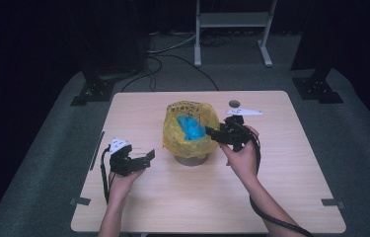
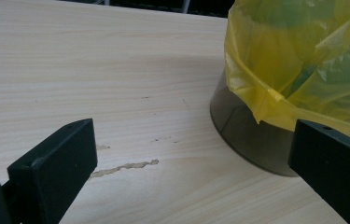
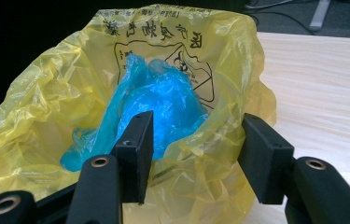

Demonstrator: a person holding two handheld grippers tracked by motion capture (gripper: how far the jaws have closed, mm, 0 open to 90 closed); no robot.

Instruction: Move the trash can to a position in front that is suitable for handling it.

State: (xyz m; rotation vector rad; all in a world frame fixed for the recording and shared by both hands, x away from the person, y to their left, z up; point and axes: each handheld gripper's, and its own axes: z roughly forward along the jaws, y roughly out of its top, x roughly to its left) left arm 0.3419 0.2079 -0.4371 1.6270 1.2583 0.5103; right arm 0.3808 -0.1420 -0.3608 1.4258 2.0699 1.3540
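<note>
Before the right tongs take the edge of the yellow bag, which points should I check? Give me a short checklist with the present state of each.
1. Right tongs open: ok, clear gap between the jaws.
2. Yellow bag rim in front of the right tongs: ok, the near edge lies between the jaws, not pinched.
3. Blue plastic inside the bag, clear of the jaws: cannot tell, it sits close behind one jaw.
4. Grey bin upright on the table: ok.
5. Left tongs open and apart from the bin: ok.
6. Bag rim folded over the bin all round: cannot tell, far side hidden.

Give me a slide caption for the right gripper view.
Open tongs at the yellow bag's rim, blue bag inside.
</note>
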